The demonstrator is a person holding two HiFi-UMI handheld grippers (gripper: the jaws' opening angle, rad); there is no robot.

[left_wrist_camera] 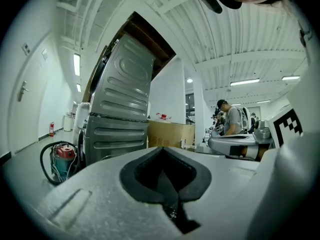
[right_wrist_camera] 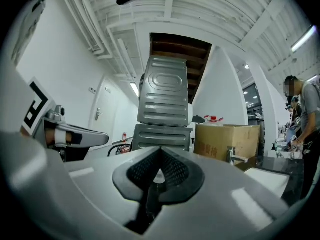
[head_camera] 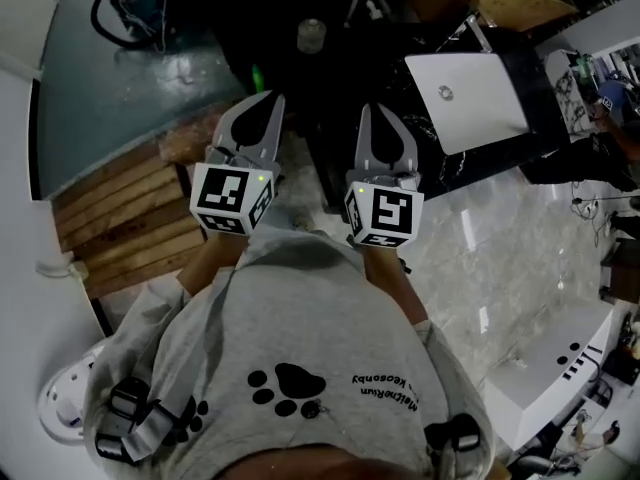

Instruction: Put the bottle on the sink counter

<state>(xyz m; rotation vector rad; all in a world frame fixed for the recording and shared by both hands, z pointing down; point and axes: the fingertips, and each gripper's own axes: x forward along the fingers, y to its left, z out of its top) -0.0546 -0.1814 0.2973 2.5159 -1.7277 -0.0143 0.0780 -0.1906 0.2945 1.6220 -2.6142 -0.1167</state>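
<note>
From above, the head view shows the left gripper and the right gripper held side by side over the near edge of a dark, veined surface. A white sink is set into it on the right. A pale bottle stands far beyond both grippers, touched by neither; the gripper views do not clearly show it. Those views show instead that each pair of fingers is clenched with nothing between them. They also reveal a tall grey metal cabinet, a cardboard box to its right with a red-capped container on top, and a tap. The left gripper view adds a red vacuum cleaner on the floor at the left and a person far right. Wooden boards lie left of the wearer, with pale glossy floor on the right.
</note>
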